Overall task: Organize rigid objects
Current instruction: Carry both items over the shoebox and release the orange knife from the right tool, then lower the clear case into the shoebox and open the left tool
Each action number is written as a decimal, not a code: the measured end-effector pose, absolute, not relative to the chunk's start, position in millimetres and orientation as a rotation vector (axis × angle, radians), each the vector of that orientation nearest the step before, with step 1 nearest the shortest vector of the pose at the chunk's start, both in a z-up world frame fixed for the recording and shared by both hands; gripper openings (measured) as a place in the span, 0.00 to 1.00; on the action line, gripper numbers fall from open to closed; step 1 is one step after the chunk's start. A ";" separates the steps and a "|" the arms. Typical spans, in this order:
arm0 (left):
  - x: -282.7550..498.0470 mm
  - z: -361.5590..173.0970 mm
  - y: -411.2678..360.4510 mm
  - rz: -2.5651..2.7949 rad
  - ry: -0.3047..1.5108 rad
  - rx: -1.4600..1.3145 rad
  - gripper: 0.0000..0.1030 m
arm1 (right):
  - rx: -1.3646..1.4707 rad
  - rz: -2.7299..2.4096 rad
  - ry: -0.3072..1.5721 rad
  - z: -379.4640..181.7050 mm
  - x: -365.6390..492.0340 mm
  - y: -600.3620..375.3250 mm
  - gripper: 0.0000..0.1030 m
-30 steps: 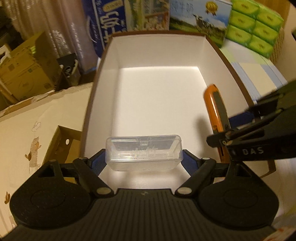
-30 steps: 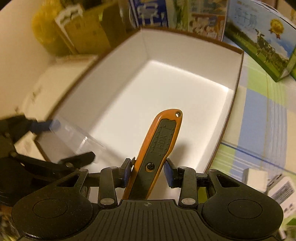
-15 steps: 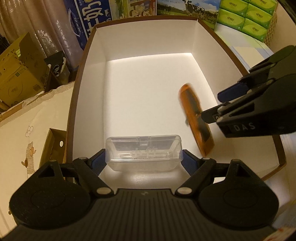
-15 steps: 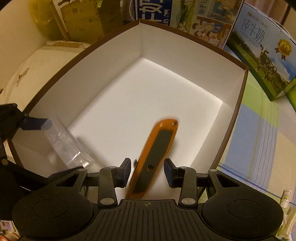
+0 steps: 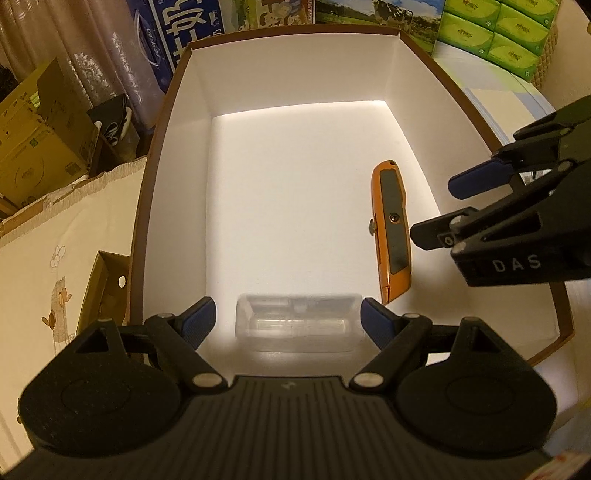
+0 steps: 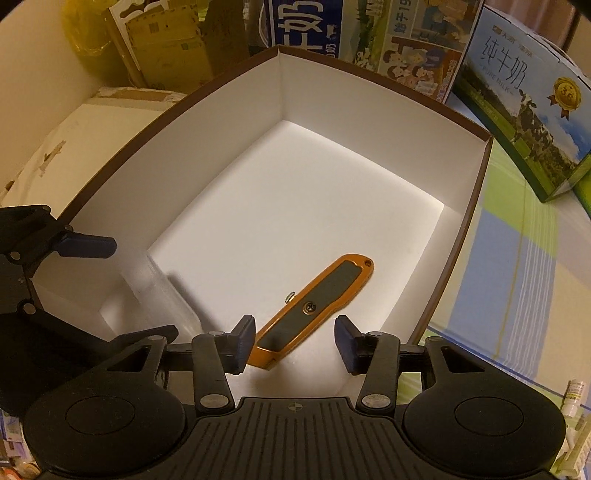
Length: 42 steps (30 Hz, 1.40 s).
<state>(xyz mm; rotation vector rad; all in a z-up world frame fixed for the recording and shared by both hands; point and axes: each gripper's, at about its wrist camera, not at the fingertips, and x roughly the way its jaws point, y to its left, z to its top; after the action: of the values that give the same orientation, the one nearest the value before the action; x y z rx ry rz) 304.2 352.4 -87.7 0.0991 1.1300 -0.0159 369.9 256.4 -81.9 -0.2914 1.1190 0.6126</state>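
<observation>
- Right gripper (image 6: 294,344): fingers spread, nothing pinched. They have just been opening. Blue pads stand clear on both sides of the knife's near end.
- Orange utility knife (image 6: 314,310) lies flat on the white floor of the box, near the right wall, grey grip panel and screw facing up. Near end sits between the right fingers in the view but touches neither.
- Left gripper (image 5: 288,320): fingers spread too. A gap shows between the left pad and the clear plastic case (image 5: 298,323); on the right pad side I can't tell contact.
- Case is blurred in both views, down by the near wall of the box, left of the knife. Can't tell if it rests on the floor yet.
- Box (image 5: 177,155): open top, white inside, brown outer rim. Holds only the knife and the case.
- Seen from the left wrist, the right gripper hangs over the right wall of the box, pointing down and in.
- Around the box: milk cartons (image 6: 517,92) behind it, green tissue packs (image 5: 495,33) at far right, cardboard boxes (image 5: 33,147) at left, striped cloth (image 6: 517,277) under the right side.
</observation>
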 end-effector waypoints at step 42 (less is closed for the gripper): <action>231.2 -10.7 294.6 -0.030 0.919 -0.015 0.80 | 0.112 0.574 0.929 -18.3 265.4 130.0 0.49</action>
<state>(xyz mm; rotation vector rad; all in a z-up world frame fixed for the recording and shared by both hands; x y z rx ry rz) 231.2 294.6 -10.7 -0.0153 0.9187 -0.0303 265.4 130.0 -18.3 0.1123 0.9295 0.5737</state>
